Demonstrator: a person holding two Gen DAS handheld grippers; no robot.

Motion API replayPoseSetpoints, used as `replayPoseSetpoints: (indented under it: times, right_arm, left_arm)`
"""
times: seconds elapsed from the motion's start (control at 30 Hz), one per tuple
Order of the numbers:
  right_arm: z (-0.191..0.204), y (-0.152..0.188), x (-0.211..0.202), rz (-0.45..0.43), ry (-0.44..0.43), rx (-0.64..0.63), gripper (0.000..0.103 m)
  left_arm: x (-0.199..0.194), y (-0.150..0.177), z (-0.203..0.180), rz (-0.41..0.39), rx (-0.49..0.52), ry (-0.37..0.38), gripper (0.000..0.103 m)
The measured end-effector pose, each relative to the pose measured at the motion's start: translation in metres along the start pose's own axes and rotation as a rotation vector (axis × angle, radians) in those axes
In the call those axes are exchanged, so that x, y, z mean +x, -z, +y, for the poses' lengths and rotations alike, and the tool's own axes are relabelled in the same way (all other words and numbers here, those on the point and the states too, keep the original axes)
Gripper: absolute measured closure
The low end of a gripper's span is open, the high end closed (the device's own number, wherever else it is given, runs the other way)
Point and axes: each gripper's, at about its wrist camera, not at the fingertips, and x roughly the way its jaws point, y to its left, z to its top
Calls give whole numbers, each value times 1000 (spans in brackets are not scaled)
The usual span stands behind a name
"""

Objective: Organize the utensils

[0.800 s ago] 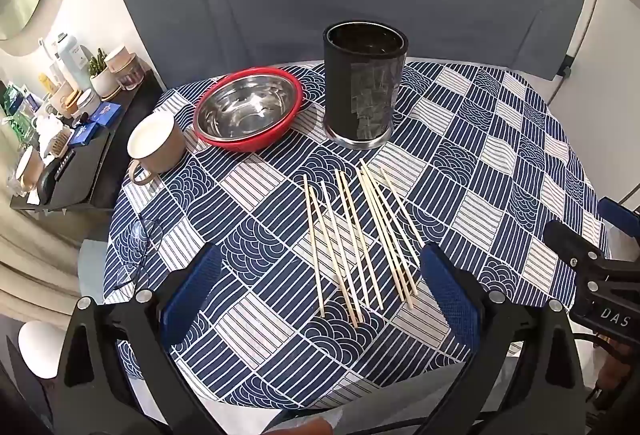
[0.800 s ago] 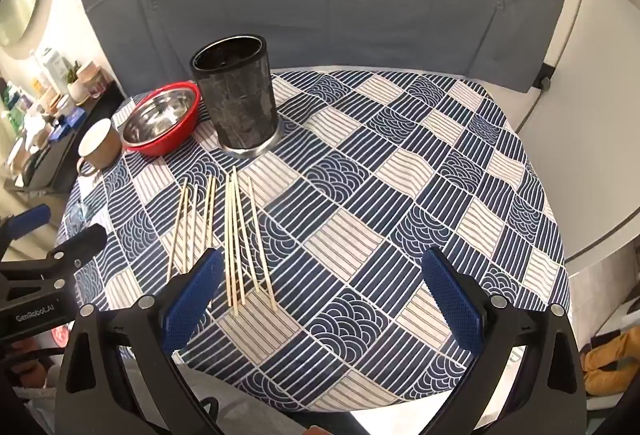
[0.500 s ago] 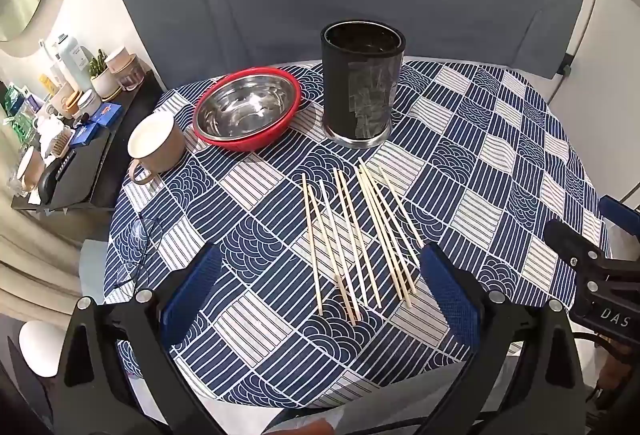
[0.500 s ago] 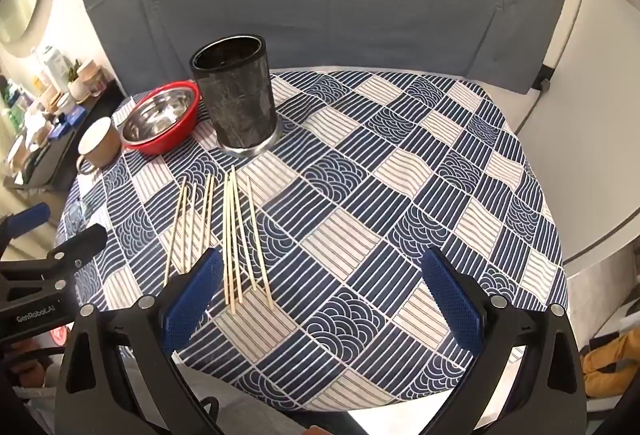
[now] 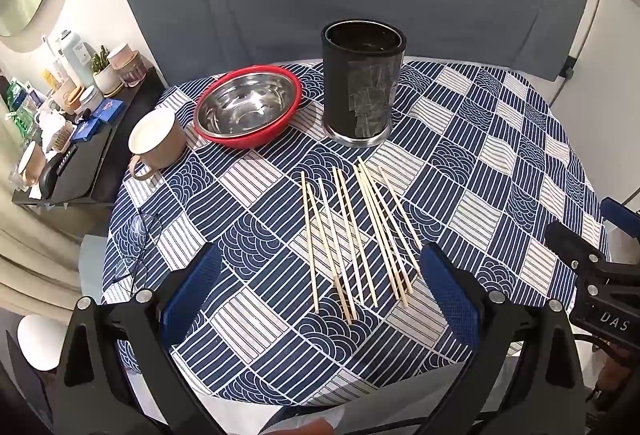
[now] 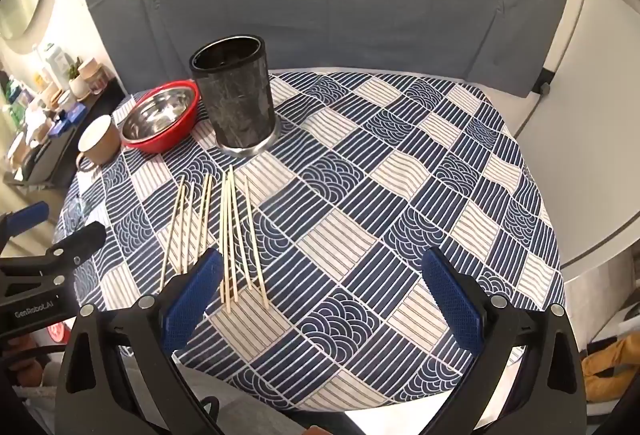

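Both tongs hang over a round table w/ a blue-and-white patterned cloth [image 5: 500, 163]. Left gripper [image 5: 320, 291] stands wide, nothing between its blue pads; wooden chopsticks [image 5: 352, 235] lie loose on the cloth just ahead of it, btwn the pads. Right gripper [image 6: 320, 295] is also wide and empty; the chopsticks [image 6: 224, 231] lie ahead, by its left pad. Black cylindrical holder [image 5: 362, 83] stands upright beyond the sticks, w/ a steel bowl in a red bowl [image 5: 248, 107] and a beige mug [image 5: 154, 145] to its left.
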Motion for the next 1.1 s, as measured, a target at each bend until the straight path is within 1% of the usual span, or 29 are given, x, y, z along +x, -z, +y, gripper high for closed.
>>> replayPoseSetpoints:
  times: [1.1]
  right_arm:
    - [2, -2, 6, 2, -20, -5, 8]
  left_arm:
    - [5, 0, 0, 13, 1, -19, 6]
